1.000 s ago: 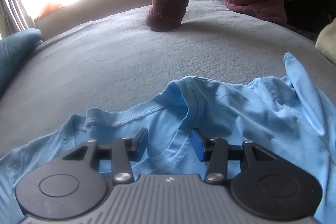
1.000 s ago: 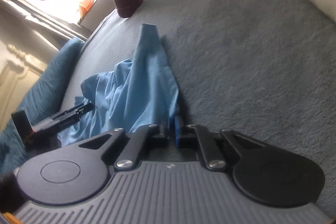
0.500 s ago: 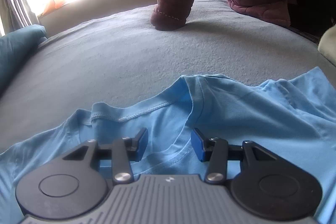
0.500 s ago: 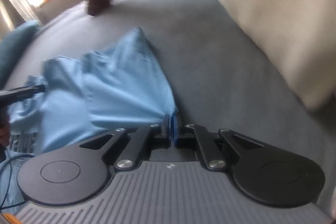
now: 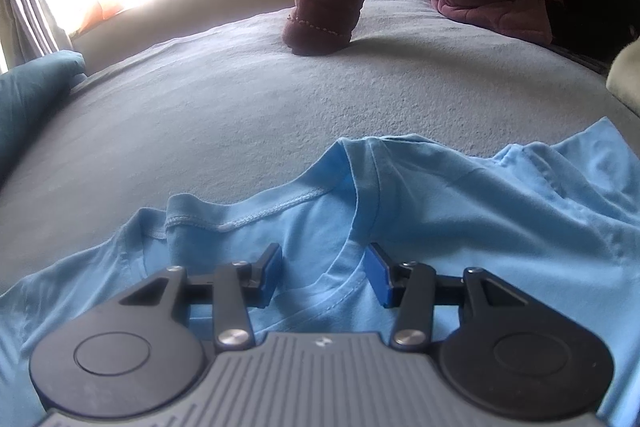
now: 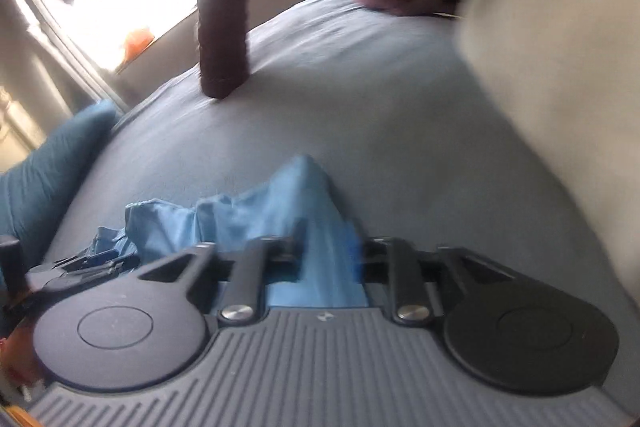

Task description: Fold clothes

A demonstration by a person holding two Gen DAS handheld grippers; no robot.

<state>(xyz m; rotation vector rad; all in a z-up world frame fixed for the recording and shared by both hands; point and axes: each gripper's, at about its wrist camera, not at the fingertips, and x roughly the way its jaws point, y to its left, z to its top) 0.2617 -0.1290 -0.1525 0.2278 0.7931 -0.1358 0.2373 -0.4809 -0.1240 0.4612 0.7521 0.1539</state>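
A light blue T-shirt [image 5: 460, 211] lies on the grey bed cover [image 5: 240, 107], with its collar toward me. My left gripper [image 5: 324, 267] hovers over the collar, open, its pads well apart and the cloth lying flat beneath them. In the blurred right wrist view the shirt [image 6: 256, 219] rises to a peak in front of my right gripper [image 6: 328, 251]. Its jaws are opening, and a strip of blue cloth still runs between the pads, which no longer press on it. The left gripper [image 6: 92, 261] shows at the far left of that view.
A person in a maroon quilted jacket leans a sleeve [image 5: 324, 15] on the far side of the bed. A teal pillow [image 5: 28, 95] lies at the left edge, and a cream cushion [image 6: 560, 67] at the right. A bright window sits behind.
The right gripper was shut on the shirt's edge and now has its jaws parted; it rose and swung. The shirt's right side got drawn out flatter. The left gripper stayed put.
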